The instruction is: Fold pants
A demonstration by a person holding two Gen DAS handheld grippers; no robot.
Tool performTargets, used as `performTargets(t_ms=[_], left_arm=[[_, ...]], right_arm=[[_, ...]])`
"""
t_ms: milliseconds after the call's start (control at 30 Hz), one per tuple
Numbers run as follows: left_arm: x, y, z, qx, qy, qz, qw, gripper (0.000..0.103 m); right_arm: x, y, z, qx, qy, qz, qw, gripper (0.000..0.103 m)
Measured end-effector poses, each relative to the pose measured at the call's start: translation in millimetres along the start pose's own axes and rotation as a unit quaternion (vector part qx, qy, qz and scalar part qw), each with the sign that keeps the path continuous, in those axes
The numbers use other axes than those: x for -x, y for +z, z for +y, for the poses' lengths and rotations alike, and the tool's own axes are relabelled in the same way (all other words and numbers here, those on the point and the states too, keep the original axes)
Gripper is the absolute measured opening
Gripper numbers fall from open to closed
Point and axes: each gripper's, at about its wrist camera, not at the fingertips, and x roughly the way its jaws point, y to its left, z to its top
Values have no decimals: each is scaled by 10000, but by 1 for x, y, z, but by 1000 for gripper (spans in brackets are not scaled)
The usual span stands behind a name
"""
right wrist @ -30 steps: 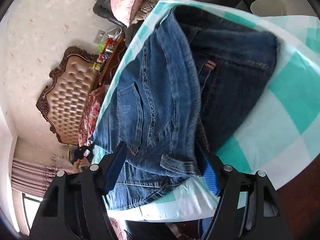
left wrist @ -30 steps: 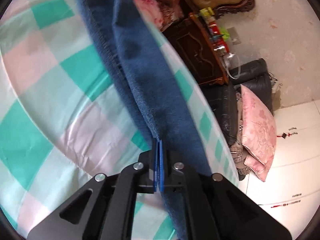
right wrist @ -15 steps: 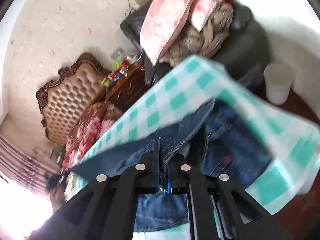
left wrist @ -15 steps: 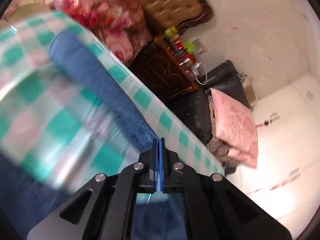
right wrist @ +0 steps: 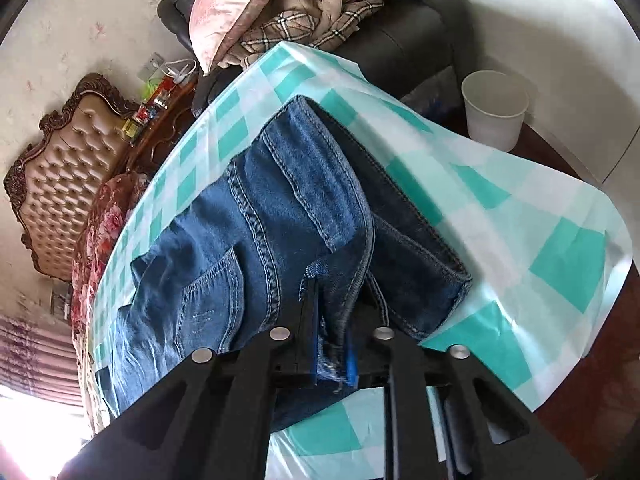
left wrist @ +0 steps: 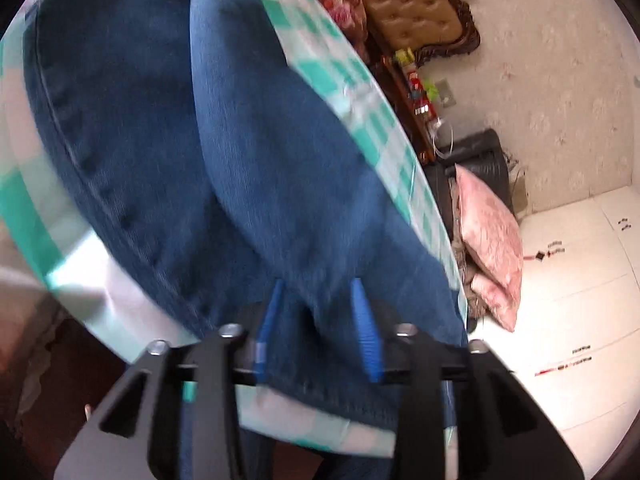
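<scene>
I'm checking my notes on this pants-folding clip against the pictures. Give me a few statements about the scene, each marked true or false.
1. The jeans lie on a green and white checked tablecloth. True.
2. A white cup stands past the cloth's far edge. True.
3. The left gripper is clamped flat shut. False: its jaws are opening, blue pads apart, with denim between them.
4. The right gripper has nothing between its pads. False: a jeans edge runs between them as its jaws open.
5. A pink pillow rests on the dark sofa. True.
</scene>
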Motion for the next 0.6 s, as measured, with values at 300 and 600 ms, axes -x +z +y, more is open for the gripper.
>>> performTargets(t_ms=[300, 600], left_arm=[[-1, 42, 36, 607, -122, -295, 9976, 41], [34, 57, -71, -1473, 1429, -1626, 9651, 18]], right_arm=[[-5, -8, 1, -58, -47, -33, 10000, 26], [-11, -10, 21, 439, -447, -126, 9980, 10]])
